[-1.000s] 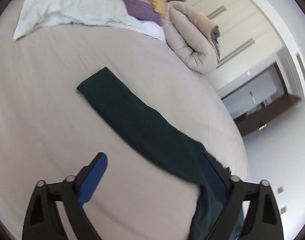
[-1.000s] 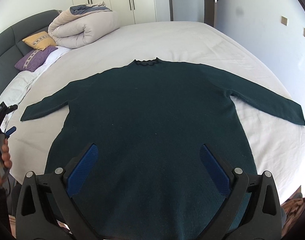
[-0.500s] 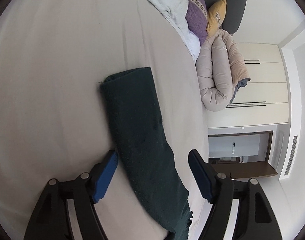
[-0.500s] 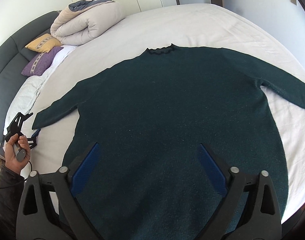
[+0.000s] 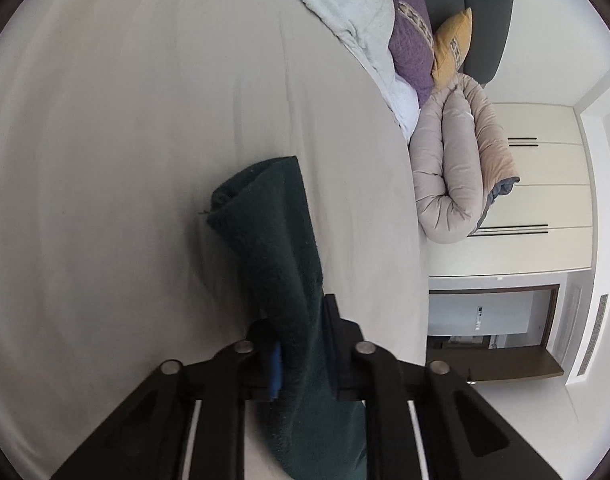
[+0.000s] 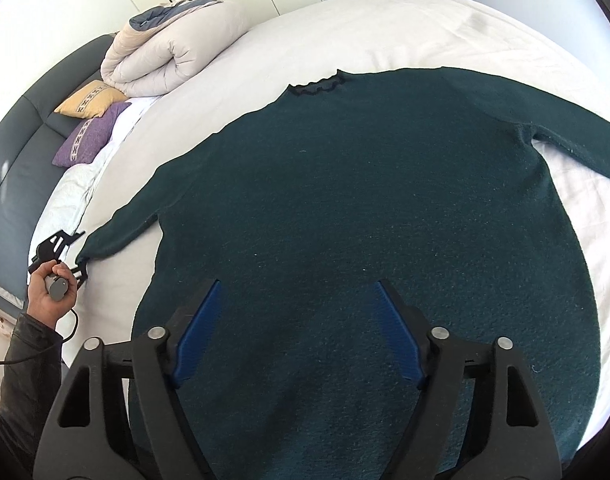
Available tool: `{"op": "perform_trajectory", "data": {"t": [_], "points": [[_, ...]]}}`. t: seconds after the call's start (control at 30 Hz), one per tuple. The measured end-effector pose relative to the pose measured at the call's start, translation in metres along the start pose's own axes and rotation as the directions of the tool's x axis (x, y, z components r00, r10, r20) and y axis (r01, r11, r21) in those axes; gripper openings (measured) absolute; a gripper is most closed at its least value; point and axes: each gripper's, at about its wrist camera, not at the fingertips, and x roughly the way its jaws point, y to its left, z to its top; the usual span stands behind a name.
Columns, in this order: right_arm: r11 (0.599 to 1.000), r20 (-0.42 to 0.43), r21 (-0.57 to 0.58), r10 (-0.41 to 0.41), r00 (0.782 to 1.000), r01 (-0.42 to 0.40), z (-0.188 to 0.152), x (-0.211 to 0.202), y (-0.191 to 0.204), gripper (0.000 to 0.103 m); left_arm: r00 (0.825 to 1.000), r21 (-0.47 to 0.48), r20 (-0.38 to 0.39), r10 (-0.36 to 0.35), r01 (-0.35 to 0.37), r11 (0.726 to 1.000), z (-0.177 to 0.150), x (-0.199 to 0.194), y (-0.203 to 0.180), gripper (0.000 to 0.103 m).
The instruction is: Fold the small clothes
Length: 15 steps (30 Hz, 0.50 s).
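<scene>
A dark green sweater (image 6: 345,200) lies flat on the white bed (image 6: 405,28), front down toward me, both sleeves spread out. My left gripper (image 5: 301,344) is shut on the left sleeve (image 5: 273,232) a little behind the cuff, and the cloth bunches between the pads. The right wrist view shows a person's hand (image 6: 45,288) holding that gripper at the cuff (image 6: 99,242). My right gripper (image 6: 297,312) hovers over the sweater's lower body. Its jaws are closing, the blue pads (image 6: 197,320) still stand apart, and only flat cloth lies under them.
A rolled beige duvet (image 6: 173,52) lies at the head of the bed, beside a yellow pillow (image 6: 91,98) and a purple pillow (image 6: 89,136) against the dark headboard (image 6: 21,140). A pale blanket (image 5: 345,4) lies by the pillows. White wardrobe doors (image 5: 545,184) stand beyond.
The left gripper swung over the sleeve, straddled it and shut on it, bunching the cloth. The right gripper sank closer to the sweater and its jaws narrowed.
</scene>
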Motion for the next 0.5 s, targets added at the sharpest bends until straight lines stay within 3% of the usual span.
{"op": "perform_trajectory", "data": {"t": [0.1, 0.17, 0.23, 0.27, 0.3, 0.33, 0.37, 0.4, 0.47, 0.5], "points": [[1.0, -0.007, 0.014, 0.005, 1.0, -0.005, -0.001, 0.003, -0.008, 0.062, 0.999, 0.12, 0.019, 0.043, -0.046, 0.992, -0.01, -0.003, -0.019, 0.007], [1.0, -0.014, 0.021, 0.009, 1.0, -0.008, -0.001, 0.006, -0.013, 0.06, 0.998, 0.239, 0.029, 0.064, -0.069, 0.969, -0.024, -0.003, -0.042, 0.007], [0.999, -0.021, 0.036, 0.017, 1.0, -0.016, -0.001, 0.009, -0.02, 0.058, 0.996, 0.396, 0.031, 0.086, -0.091, 0.914, -0.047, 0.001, -0.072, 0.007], [0.999, -0.025, 0.049, 0.026, 0.999, -0.025, 0.0, 0.011, -0.024, 0.054, 0.995, 0.488, 0.025, 0.1, -0.099, 0.867, -0.064, 0.005, -0.088, 0.007], [0.998, -0.029, 0.061, 0.035, 0.999, -0.033, 0.0, 0.012, -0.029, 0.053, 0.992, 0.594, 0.025, 0.121, -0.112, 0.797, -0.087, 0.009, -0.105, 0.007], [0.997, -0.032, 0.072, 0.045, 0.998, -0.043, 0.002, 0.013, -0.032, 0.053, 0.989, 0.692, 0.043, 0.143, -0.132, 0.71, -0.112, 0.013, -0.119, 0.007], [0.995, -0.034, 0.085, 0.06, 0.998, -0.057, 0.004, 0.016, -0.036, 0.053, 0.984, 0.791, 0.077, 0.161, -0.159, 0.591, -0.143, 0.017, -0.133, 0.007], [0.992, -0.037, 0.103, 0.083, 0.996, -0.079, 0.008, 0.019, -0.039, 0.053, 0.979, 0.872, 0.11, 0.172, -0.178, 0.455, -0.178, 0.021, -0.142, 0.007], [0.986, -0.047, 0.122, 0.117, 0.992, -0.111, 0.016, 0.026, -0.043, 0.053, 0.971, 0.957, 0.152, 0.184, -0.191, 0.218, -0.24, 0.031, -0.149, 0.007], [0.981, -0.058, 0.131, 0.15, 0.987, -0.142, 0.024, 0.032, -0.043, 0.053, 0.965, 0.976, 0.184, 0.186, -0.202, 0.086, -0.273, 0.036, -0.147, 0.007]]}}
